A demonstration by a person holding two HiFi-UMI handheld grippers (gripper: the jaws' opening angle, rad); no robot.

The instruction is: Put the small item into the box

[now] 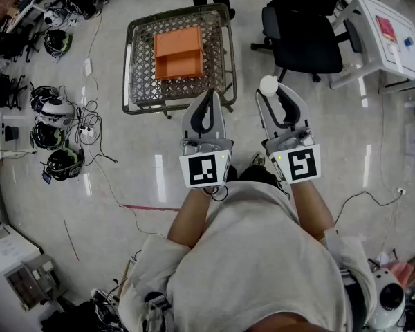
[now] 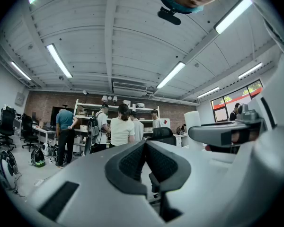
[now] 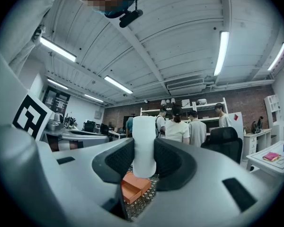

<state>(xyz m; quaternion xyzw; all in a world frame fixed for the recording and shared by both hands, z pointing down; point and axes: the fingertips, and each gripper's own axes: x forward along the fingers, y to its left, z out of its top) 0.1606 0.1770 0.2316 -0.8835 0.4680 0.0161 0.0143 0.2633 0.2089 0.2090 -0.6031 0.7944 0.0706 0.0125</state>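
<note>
At the far left of the head view we see helmets (image 1: 54, 108) and cables lying on the floor (image 1: 124, 178). Further in stands a wire cart (image 1: 128, 61), and the orange box (image 1: 178, 54) sits open-topped inside it, toward the cart's far half.

Below the cart we hold the left gripper (image 1: 208, 94) out level, its tips showing just at the cart's near edge. In the left gripper view its dark pads (image 2: 132, 162) meet at the tips with nothing between them.

Just to the right, the right gripper (image 1: 275, 97) is also held out level. Its jaws are clamped on the small item, a white cylinder (image 1: 268, 85), which stands upright between the pads in the right gripper view. The cylinder is in the air over the floor, beside the cart's near right corner and apart from the box. From that gripper's camera the box shows low down, under the cylinder's bottom end.

Right of the cart stands a black office chair (image 1: 301, 30), and a white desk (image 1: 373, 47) is at the far right. Both gripper views show people (image 2: 118, 126) standing by shelves (image 3: 199, 109) at a brick wall.
</note>
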